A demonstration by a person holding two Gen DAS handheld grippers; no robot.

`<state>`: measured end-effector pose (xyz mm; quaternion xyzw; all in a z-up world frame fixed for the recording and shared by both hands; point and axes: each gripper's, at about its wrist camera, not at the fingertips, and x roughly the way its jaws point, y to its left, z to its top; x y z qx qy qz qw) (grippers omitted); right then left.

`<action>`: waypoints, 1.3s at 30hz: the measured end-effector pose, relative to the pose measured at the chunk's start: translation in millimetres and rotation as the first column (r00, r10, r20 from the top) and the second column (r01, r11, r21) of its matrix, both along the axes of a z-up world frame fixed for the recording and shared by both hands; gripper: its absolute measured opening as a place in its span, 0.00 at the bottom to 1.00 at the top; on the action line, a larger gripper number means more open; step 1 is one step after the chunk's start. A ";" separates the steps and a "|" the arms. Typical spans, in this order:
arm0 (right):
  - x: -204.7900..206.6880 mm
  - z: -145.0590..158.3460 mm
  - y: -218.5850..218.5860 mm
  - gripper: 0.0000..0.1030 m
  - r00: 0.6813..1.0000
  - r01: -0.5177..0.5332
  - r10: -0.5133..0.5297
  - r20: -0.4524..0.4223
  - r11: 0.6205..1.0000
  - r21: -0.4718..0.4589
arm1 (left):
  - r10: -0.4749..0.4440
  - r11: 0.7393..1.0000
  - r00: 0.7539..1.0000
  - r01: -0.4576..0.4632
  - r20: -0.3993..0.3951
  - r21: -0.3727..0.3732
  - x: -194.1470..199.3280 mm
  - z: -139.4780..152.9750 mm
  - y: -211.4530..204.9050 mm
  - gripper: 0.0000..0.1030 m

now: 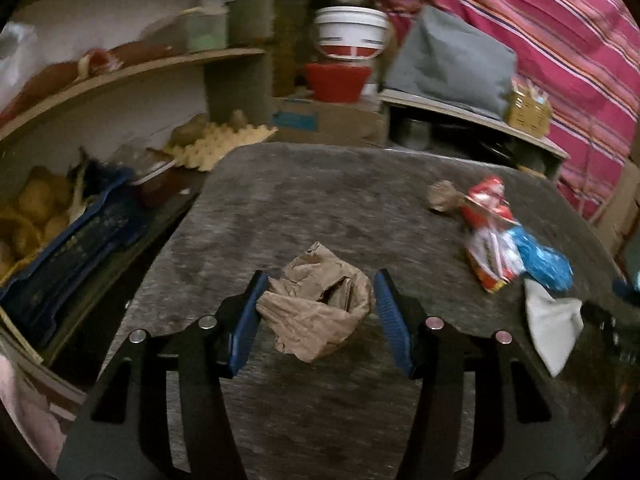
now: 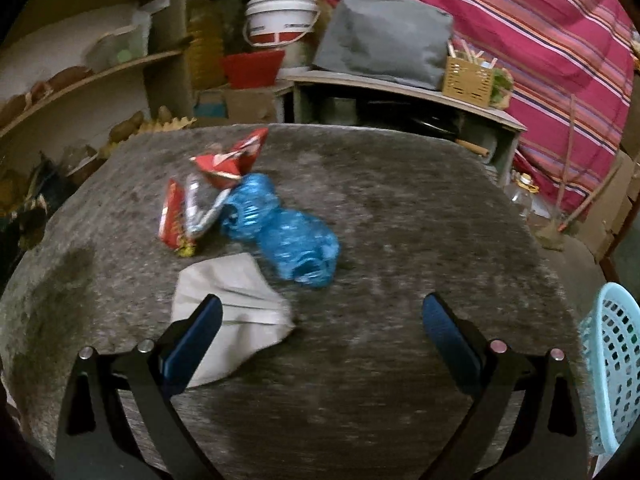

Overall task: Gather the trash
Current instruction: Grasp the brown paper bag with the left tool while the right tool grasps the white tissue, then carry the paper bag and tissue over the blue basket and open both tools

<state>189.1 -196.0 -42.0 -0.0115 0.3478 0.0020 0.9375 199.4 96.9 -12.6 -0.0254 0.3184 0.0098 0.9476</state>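
A crumpled brown paper bag [image 1: 318,304] lies on the grey table [image 1: 340,200], between the blue pads of my open left gripper [image 1: 318,312]; the left pad touches it, the right pad stands just off it. Farther right lie a small brown paper wad [image 1: 444,196], a red snack wrapper [image 1: 490,232], a crushed blue plastic bottle [image 1: 540,260] and a white paper piece [image 1: 554,320]. My right gripper [image 2: 320,332] is open wide and empty above the table. Its left finger [image 2: 196,332] overlaps the white paper [image 2: 232,304]. The blue bottle [image 2: 288,232] and red wrapper [image 2: 216,184] lie ahead of it.
A light blue mesh basket [image 2: 612,364] stands at the table's right edge. Shelves with potatoes and an egg tray [image 1: 212,144] are at the left. Buckets [image 1: 348,36], a red tub, a grey bag [image 1: 452,60] and a striped pink cloth [image 1: 560,40] stand behind the table.
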 end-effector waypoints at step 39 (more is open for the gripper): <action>-35.0 36.9 -96.6 0.28 0.998 -0.018 0.010 0.066 0.992 0.126 | -0.109 0.992 0.993 0.107 0.035 0.072 -6.0 12.9 -90.8 0.53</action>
